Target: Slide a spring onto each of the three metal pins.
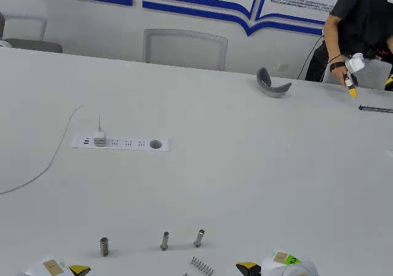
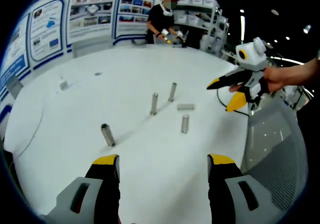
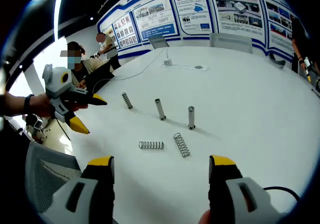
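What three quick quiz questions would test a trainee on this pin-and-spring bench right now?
1. True or false: all three pins carry a spring.
2. How many springs lie loose on the table? A one, B two, C three.
3. Fill in: the fingers of both grippers stand ____.

Key
1. False: there is one sprung pin and two bare pins.
2. B: two loose springs lie flat in front of the pins.
3. Open: the left gripper and the right gripper each hold nothing.
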